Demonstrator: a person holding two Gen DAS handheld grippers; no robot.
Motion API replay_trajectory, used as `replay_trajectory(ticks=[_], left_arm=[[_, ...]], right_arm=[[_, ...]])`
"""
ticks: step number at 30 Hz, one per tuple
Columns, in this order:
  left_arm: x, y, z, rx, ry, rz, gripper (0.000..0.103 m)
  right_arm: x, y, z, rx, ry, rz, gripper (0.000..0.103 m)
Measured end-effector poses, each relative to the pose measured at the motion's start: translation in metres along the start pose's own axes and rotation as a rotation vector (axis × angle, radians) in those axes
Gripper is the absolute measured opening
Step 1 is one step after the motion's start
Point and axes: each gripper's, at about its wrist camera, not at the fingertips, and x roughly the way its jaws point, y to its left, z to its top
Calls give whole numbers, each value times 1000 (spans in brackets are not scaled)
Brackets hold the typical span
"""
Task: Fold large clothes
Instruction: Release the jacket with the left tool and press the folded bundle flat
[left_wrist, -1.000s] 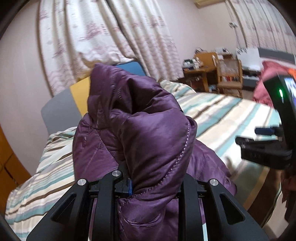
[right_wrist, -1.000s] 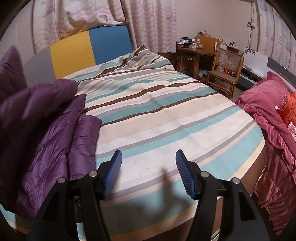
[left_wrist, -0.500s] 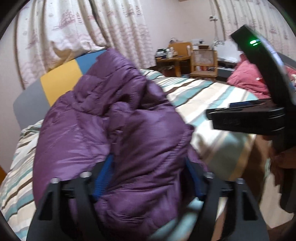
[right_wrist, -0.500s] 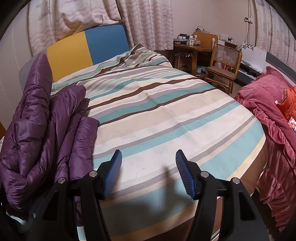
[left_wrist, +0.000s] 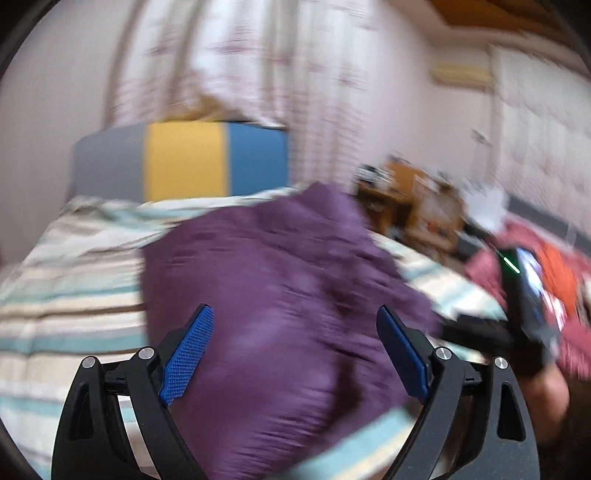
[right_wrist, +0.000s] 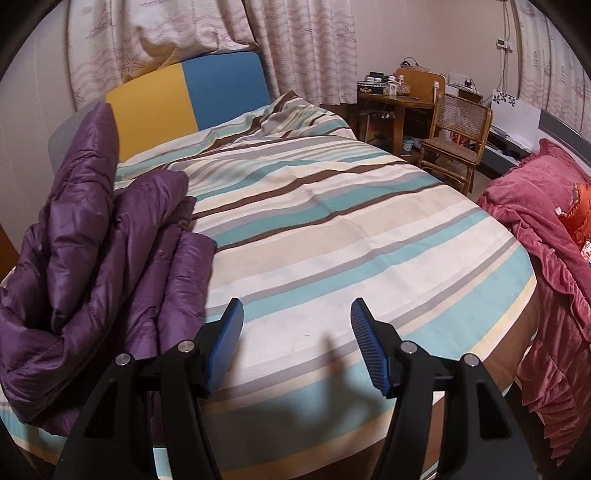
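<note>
A purple quilted jacket (left_wrist: 280, 295) lies bunched on the striped bed (left_wrist: 66, 288); the left wrist view is motion-blurred. My left gripper (left_wrist: 295, 325) is open, its blue pads (left_wrist: 188, 350) wide apart just in front of the jacket, holding nothing. In the right wrist view the jacket (right_wrist: 99, 251) is piled at the bed's left side. My right gripper (right_wrist: 297, 317) is open and empty above the bed's (right_wrist: 332, 236) near edge, to the right of the jacket. The right gripper also shows in the left wrist view (left_wrist: 480, 325).
A yellow and blue headboard (right_wrist: 184, 99) stands at the far end. A wooden desk (right_wrist: 395, 107) and a cane chair (right_wrist: 454, 136) stand at the back right. A pink bedspread (right_wrist: 546, 258) with an orange item lies on the right.
My left gripper has opened and let go of the jacket, which has dropped onto the bed. The left view has swung fast. The right gripper has barely moved.
</note>
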Motion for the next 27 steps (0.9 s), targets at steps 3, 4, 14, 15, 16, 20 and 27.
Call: replay_trajectory(ticks=[3,4,14,15,16,20,27], left_arm=[[11,40,12,-162,25,108,89],[14,53,16,-215,28,134,89],[56,102,32,-401,153,276,89],[56,104,31,-404,157,283,89],[56,104,31,-404,160,287,89],[64,108,29,-400,187,295,89],[70,103,33,-364,217,296,89]], right_arm=[[-8,3,6,-4,-26,13,61],[-10,3,9,-1,-33,21,61],[-50,51,77,-32,-167,162,61],[-52,60,84,-46,-178,178,61],[-55,70,89,-60,-187,195,61],[-55,112,108,-116,-194,267,61],[-28,185,127,-239,-159,316,61]])
